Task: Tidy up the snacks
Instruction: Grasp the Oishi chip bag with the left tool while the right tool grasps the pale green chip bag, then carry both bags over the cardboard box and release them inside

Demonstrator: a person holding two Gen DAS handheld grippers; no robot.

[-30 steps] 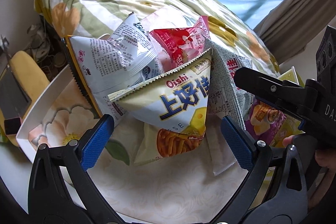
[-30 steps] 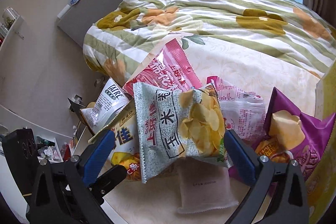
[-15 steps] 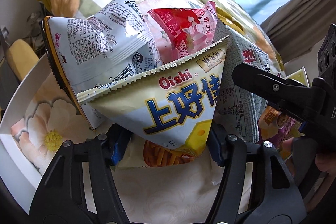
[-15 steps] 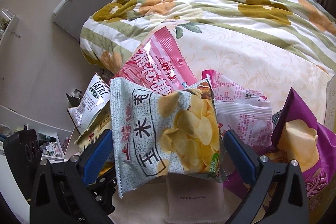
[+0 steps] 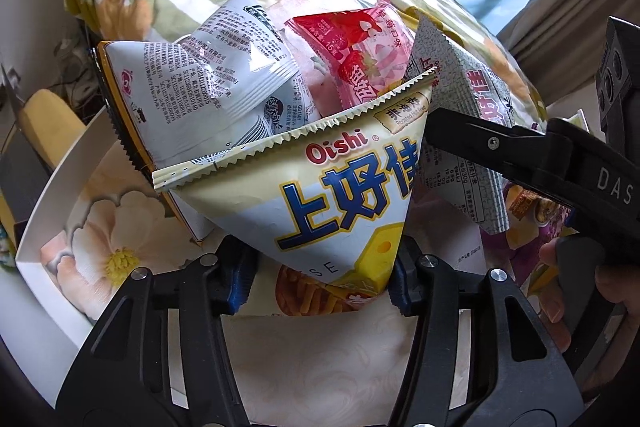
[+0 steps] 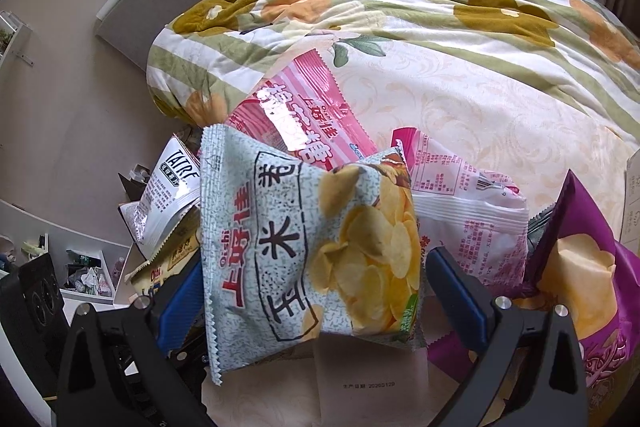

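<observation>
I am clamping my left tool (image 5: 320,287) on the lower corner of the cream Oishi cheese bag (image 5: 320,203); its jaws have just been closing, and the blue pads (image 5: 240,287) are pinching the foil there. The bag is leaning on the heap of snacks on the bed (image 6: 460,95). It is looking light, puffy and slick, so I am keeping to the seam. My right tool (image 6: 312,291) is standing wide around the speckled chip bag (image 6: 304,247), its jaws just closing slightly, probably not pressing yet. White tray (image 5: 48,223) is sitting left.
</observation>
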